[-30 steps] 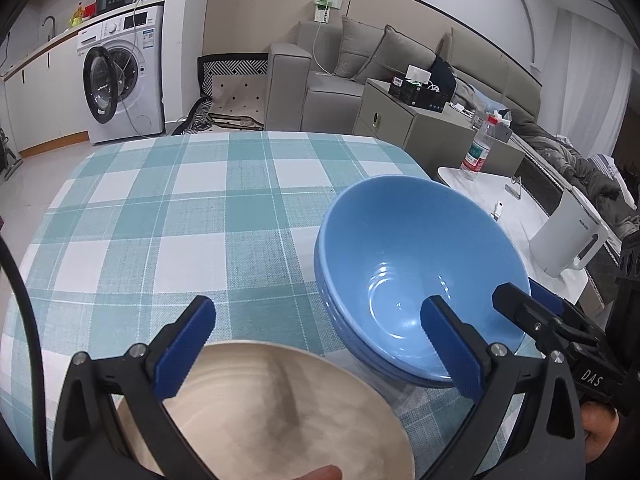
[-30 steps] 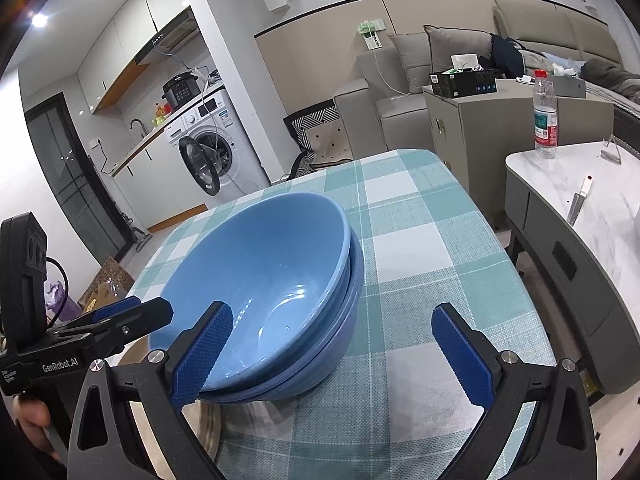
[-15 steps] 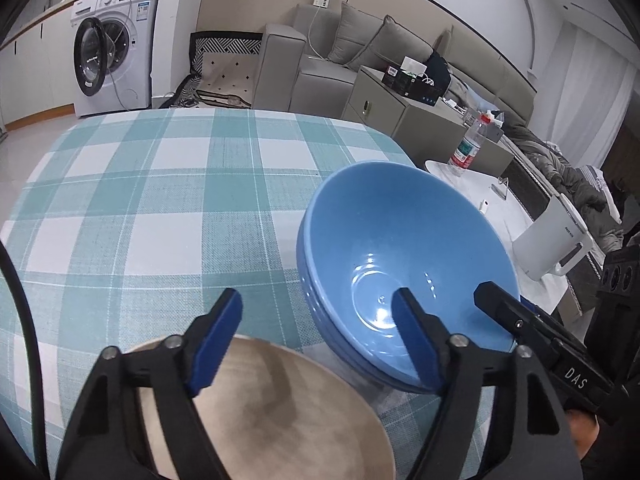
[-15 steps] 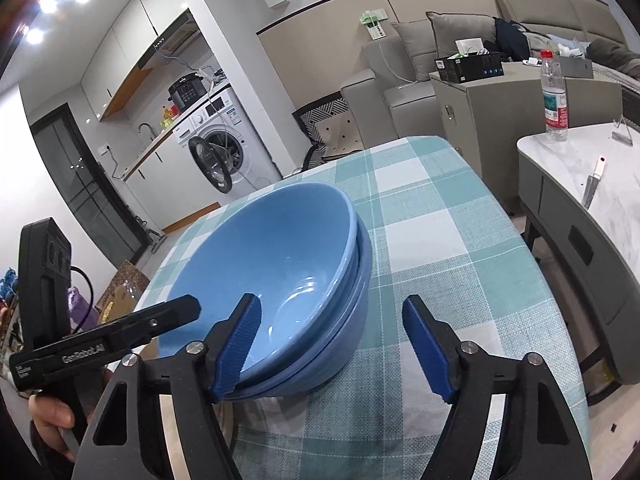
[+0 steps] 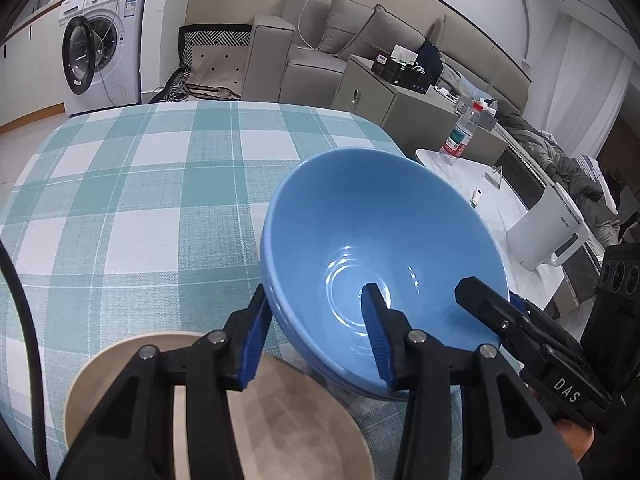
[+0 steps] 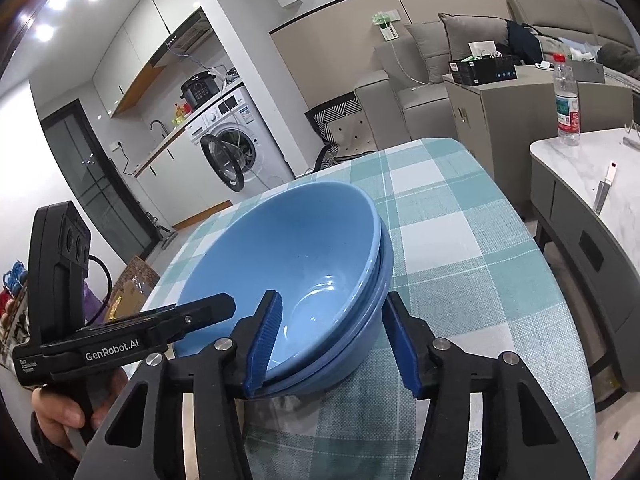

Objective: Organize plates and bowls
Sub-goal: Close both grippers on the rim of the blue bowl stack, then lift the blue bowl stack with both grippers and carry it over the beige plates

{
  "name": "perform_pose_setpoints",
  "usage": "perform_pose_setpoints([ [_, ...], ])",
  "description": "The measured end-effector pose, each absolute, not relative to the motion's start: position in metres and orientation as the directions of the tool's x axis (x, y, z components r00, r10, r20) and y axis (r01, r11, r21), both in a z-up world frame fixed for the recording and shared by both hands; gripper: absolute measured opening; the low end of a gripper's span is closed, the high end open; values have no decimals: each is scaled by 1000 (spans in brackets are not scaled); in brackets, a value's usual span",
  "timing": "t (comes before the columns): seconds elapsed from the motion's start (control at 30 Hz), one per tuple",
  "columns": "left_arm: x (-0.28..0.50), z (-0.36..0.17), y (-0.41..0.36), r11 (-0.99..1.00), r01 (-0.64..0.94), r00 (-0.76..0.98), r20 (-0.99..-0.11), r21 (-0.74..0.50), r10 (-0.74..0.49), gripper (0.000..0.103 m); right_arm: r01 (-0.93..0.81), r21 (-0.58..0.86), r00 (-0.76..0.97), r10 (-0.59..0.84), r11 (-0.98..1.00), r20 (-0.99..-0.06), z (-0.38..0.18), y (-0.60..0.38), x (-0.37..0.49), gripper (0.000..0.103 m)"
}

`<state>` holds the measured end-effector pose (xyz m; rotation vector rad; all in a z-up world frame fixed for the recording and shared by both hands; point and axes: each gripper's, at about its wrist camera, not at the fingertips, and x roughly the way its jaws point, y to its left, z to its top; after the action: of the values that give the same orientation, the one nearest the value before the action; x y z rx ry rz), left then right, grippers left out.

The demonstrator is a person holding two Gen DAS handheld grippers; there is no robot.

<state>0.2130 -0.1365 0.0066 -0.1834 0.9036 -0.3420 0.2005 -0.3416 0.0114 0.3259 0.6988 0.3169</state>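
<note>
Both claws have just been closing on my stacked blue bowls: left claw and right claw each straddle the near rim, w/ jaws narrow. Can't tell if pads press yet. Bowls sit by the table's right edge, beside a tan plate.

In front of my two black grippers with blue finger pads, the left and the right, I count two glossy blue ceramic bowls, nested one inside the other so they read as a single stack. Just below my left gripper there is one round beige plate. Everything sits on one table under a single teal-and-white checked cloth. Off to the right of my right gripper I see one clear plastic water bottle with a red cap. Beyond my left gripper's right side stands one white electric kettle, and farther ahead one white front-loading washing machine.
</note>
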Motion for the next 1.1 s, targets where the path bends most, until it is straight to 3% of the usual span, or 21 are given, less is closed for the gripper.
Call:
perform_pose_setpoints([
  [1.1, 190, 35, -134, 954, 222, 658, -691, -203, -300, 44, -205, 356, 762, 377, 912, -527, 38, -335, 187, 52],
])
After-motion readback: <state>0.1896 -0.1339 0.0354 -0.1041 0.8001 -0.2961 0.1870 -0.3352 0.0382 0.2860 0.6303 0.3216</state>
